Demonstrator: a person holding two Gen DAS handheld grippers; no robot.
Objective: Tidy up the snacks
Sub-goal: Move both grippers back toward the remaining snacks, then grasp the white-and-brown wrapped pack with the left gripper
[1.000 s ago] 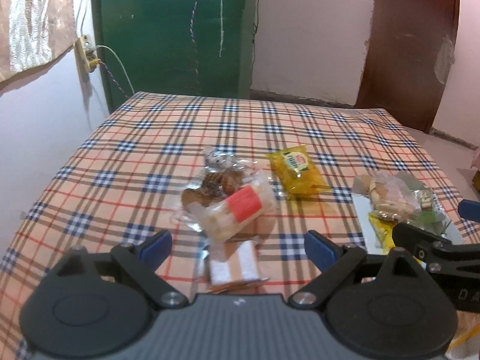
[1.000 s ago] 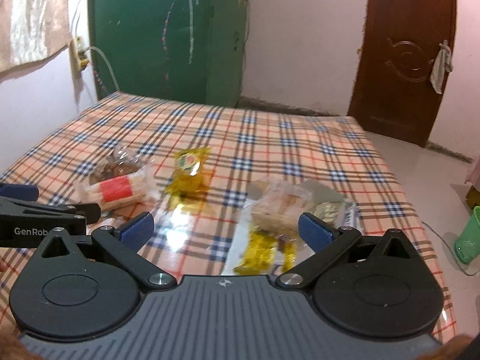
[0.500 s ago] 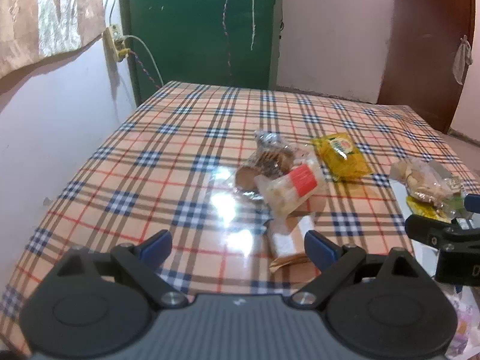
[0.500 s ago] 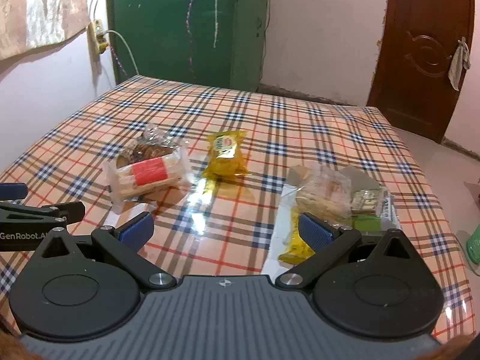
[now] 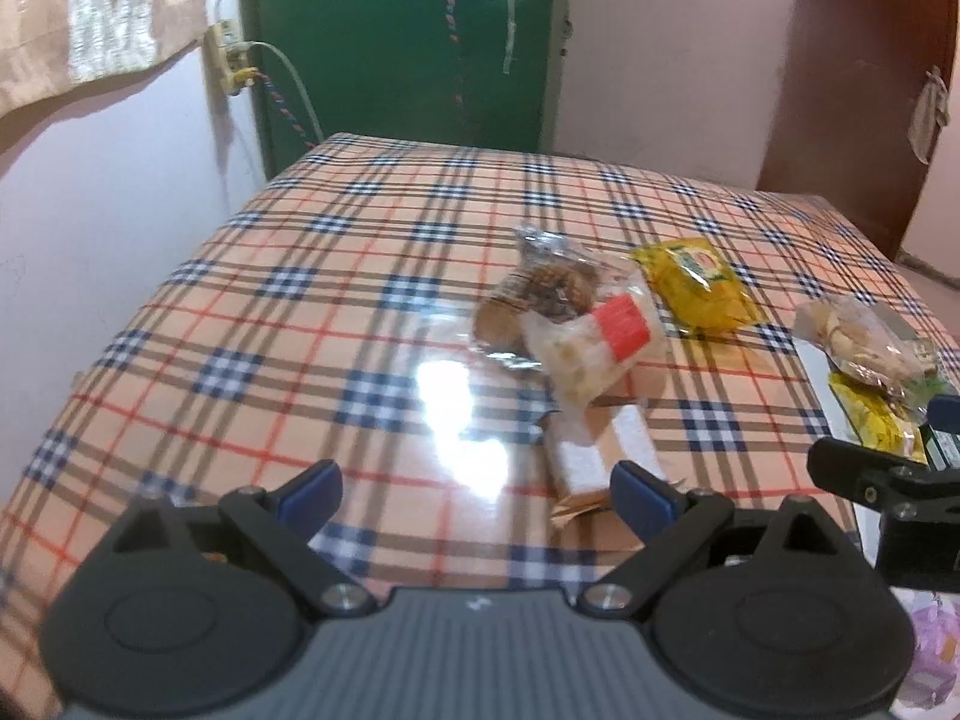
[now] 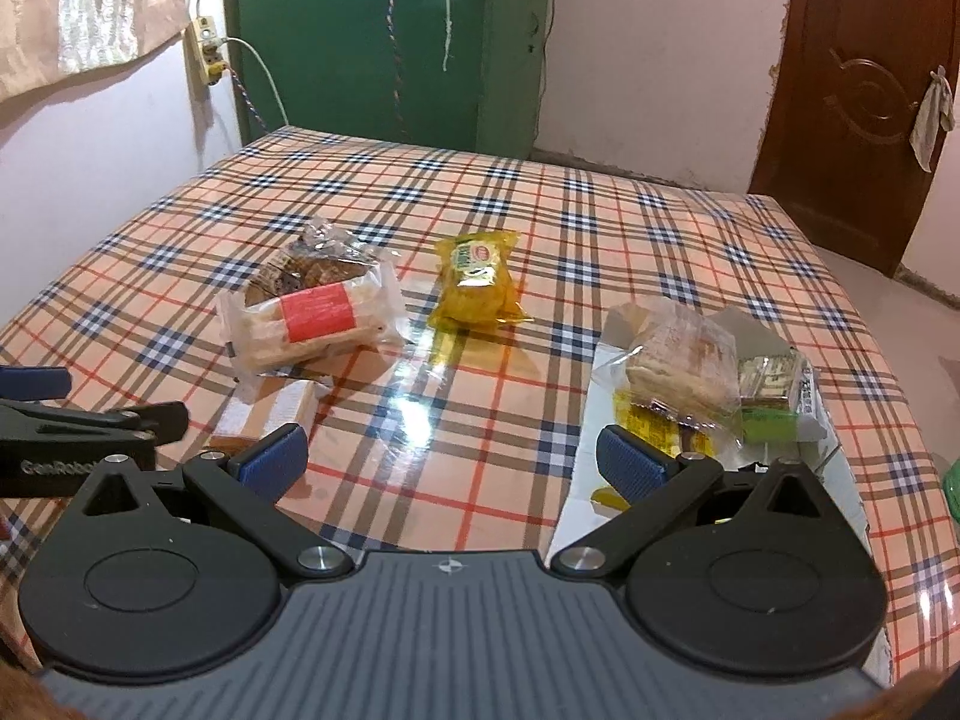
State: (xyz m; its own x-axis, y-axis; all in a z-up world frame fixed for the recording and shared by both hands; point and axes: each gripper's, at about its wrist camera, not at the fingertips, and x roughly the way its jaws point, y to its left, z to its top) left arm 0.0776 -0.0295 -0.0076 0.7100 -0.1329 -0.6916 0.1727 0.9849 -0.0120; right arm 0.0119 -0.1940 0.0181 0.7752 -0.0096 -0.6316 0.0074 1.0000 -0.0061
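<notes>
Crinkly clear wrappers are our worry: the red-banded packet (image 6: 312,321) lies on top of the brown-biscuit bag (image 6: 300,267), so pinching one could drag the other. The yellow packet (image 6: 477,282) lies alone mid-table (image 6: 600,222), and more snacks sit piled on the white tray (image 6: 600,414) at right. Our left hand-held gripper (image 5: 477,489) and right hand-held gripper (image 6: 450,462) both hover low near the table's front edge, jaws spread wide, holding nothing.
</notes>
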